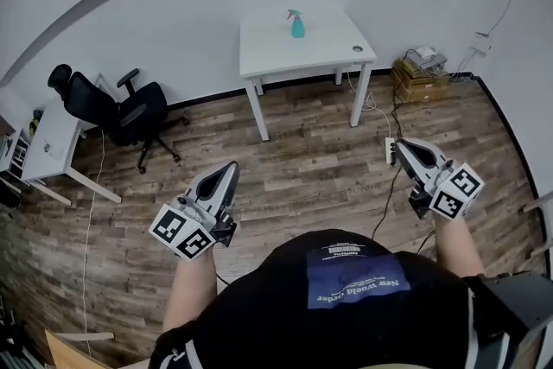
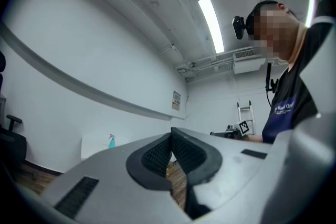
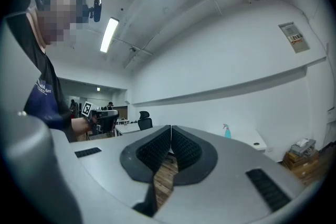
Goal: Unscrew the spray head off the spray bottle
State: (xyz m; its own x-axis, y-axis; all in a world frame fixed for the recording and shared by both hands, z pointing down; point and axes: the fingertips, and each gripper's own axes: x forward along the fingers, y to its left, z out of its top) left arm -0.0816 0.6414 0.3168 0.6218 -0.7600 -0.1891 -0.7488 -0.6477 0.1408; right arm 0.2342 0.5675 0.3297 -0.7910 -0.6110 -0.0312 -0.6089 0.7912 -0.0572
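Observation:
A teal spray bottle (image 1: 297,24) with a pale spray head stands upright on a white table (image 1: 328,52) against the far wall. It shows small in the left gripper view (image 2: 111,140) and in the right gripper view (image 3: 227,131). My left gripper (image 1: 230,169) is held over the wooden floor, well short of the table, jaws shut and empty. My right gripper (image 1: 397,146) is likewise far from the bottle, shut with nothing between its pads. Both point toward the table.
A black office chair (image 1: 121,110) stands left of the table beside a white desk (image 1: 52,147). Cardboard boxes (image 1: 422,73) sit on the floor to the table's right, and a cable (image 1: 390,186) with a power strip runs across the floor near my right gripper.

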